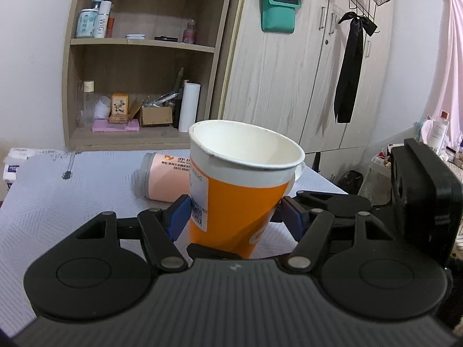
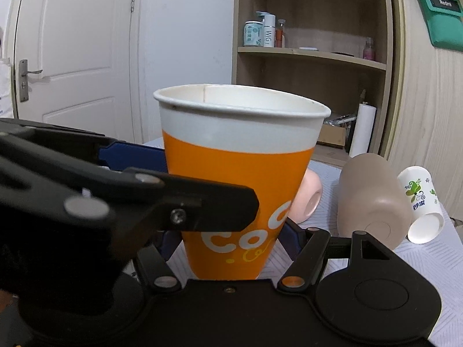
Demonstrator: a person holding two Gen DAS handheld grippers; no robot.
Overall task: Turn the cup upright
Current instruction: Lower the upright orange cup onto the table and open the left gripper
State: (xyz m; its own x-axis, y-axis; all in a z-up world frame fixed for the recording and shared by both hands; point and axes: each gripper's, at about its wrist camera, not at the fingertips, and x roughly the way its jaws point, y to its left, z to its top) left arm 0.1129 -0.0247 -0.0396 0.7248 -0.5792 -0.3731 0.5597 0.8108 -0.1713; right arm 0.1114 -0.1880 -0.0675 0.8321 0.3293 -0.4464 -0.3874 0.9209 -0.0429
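An orange and white paper cup (image 1: 240,185) stands mouth up, slightly tilted, over the pale patterned table (image 1: 72,190). My left gripper (image 1: 235,217) has its blue pads (image 1: 180,214) against both sides of the cup's lower body. In the right wrist view the same cup (image 2: 240,179) fills the centre, and my right gripper (image 2: 231,243) also brackets its lower part with blue pads. The left gripper (image 2: 139,185) crosses in from the left there, pressing the cup. The cup's base is hidden by the gripper bodies.
A pink cup (image 1: 165,176) lies on its side behind the orange cup. A brown cup (image 2: 373,202) and a white floral paper cup (image 2: 422,202) lie on their sides at the right. A wooden shelf (image 1: 139,57) and wardrobe (image 1: 289,72) stand behind the table.
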